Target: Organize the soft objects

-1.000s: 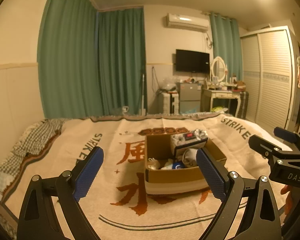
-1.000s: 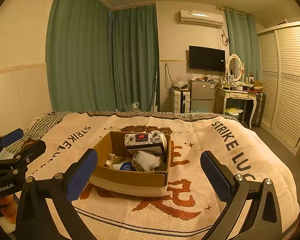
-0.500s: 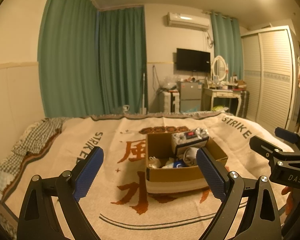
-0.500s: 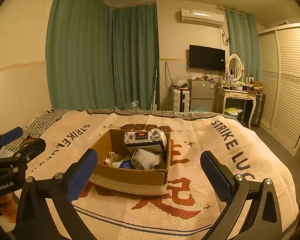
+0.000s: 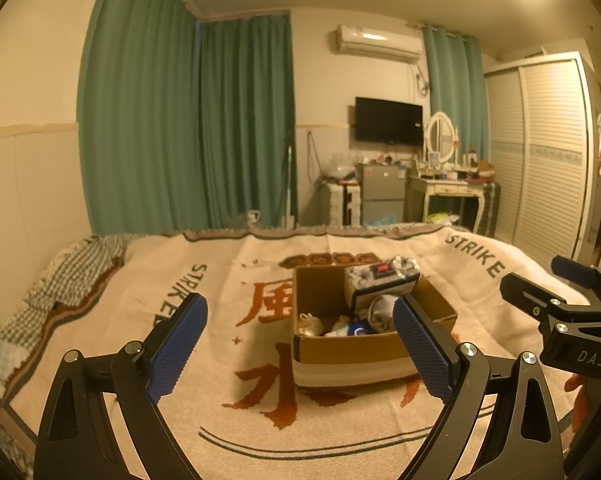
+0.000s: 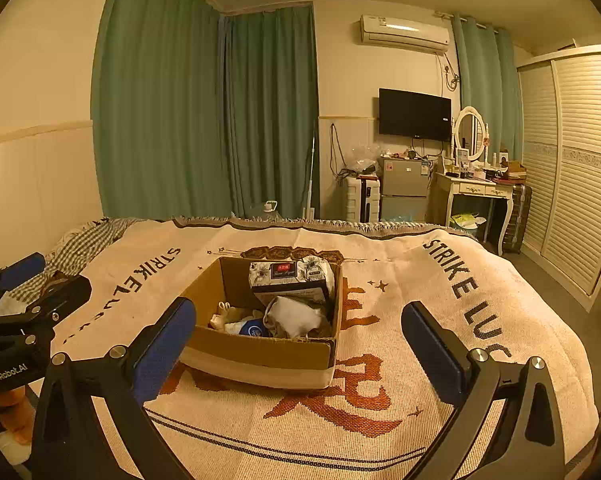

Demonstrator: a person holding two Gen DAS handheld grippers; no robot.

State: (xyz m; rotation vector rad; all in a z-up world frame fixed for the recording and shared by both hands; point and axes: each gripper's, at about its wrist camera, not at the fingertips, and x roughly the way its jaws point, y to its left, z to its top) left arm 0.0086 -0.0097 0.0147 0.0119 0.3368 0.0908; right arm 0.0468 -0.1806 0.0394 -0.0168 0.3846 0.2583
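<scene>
An open cardboard box [image 5: 352, 350] [image 6: 260, 350] sits on the bed's beige blanket [image 5: 228, 360] [image 6: 400, 304]. Inside are a patterned tissue pack [image 5: 380, 276] [image 6: 290, 276], a grey-white cloth bundle [image 5: 380, 310] [image 6: 296, 316], a small pale plush [image 5: 310, 322] [image 6: 228, 314] and a blue-labelled item [image 6: 252, 328]. My left gripper [image 5: 300, 344] is open and empty, above the blanket in front of the box. My right gripper [image 6: 300, 348] is open and empty, also in front of the box. Each gripper shows at the edge of the other's view.
A checked cloth [image 5: 72, 276] lies at the bed's left edge. Beyond the bed stand green curtains [image 5: 188, 128], a small fridge [image 6: 404, 188], a dressing table [image 6: 476, 192] and a slatted wardrobe [image 6: 572, 160]. Bare blanket surrounds the box.
Both views have shifted very slightly; the box sits a touch higher in the right wrist view. Both grippers stay open and empty.
</scene>
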